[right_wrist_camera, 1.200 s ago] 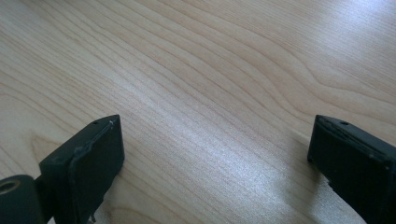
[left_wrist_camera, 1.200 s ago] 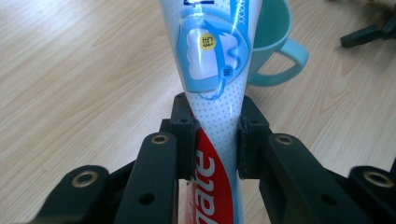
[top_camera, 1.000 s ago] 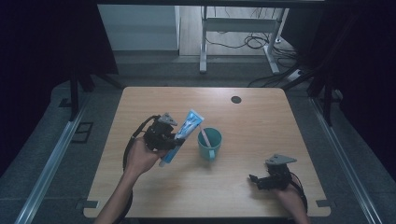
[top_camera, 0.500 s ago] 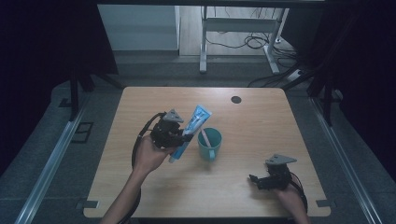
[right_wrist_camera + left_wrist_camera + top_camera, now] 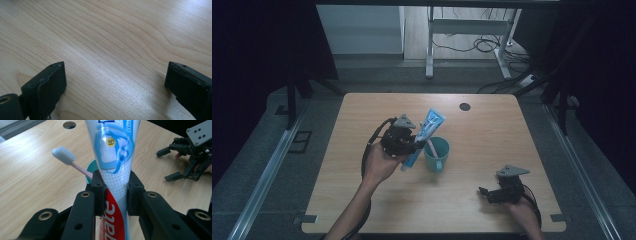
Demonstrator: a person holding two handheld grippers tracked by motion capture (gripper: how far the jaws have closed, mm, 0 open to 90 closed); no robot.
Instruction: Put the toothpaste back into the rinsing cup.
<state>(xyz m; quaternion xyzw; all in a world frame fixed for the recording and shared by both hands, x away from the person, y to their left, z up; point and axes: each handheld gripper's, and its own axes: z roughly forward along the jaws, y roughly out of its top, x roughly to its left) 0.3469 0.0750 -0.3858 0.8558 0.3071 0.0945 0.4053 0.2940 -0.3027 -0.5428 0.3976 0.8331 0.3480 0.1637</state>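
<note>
The left gripper (image 5: 412,146) is pinching a toothpaste tube (image 5: 424,135) across its body; in the left gripper view both black pads (image 5: 98,192) are pressing against the tube's sides, with the red lettered part below the grip and the blue-and-white part rising above it. In the high view the tube is tilting, its flat crimped end pointing toward the far edge of the table (image 5: 362,200) and its cap end pointing down toward the near edge. The tube is sitting just beside the teal cup (image 5: 437,152), near the middle of the table, and is being held clear of the tabletop. A pink toothbrush (image 5: 68,160) with a white head is leaning out of the cup, next to the tube. The right gripper (image 5: 493,194) is resting near the table's near right corner, well apart from the cup; its jaws are standing spread wide, with bare wood between them in the right gripper view. A dark round hole (image 5: 465,106) is lying close to the far edge
</note>
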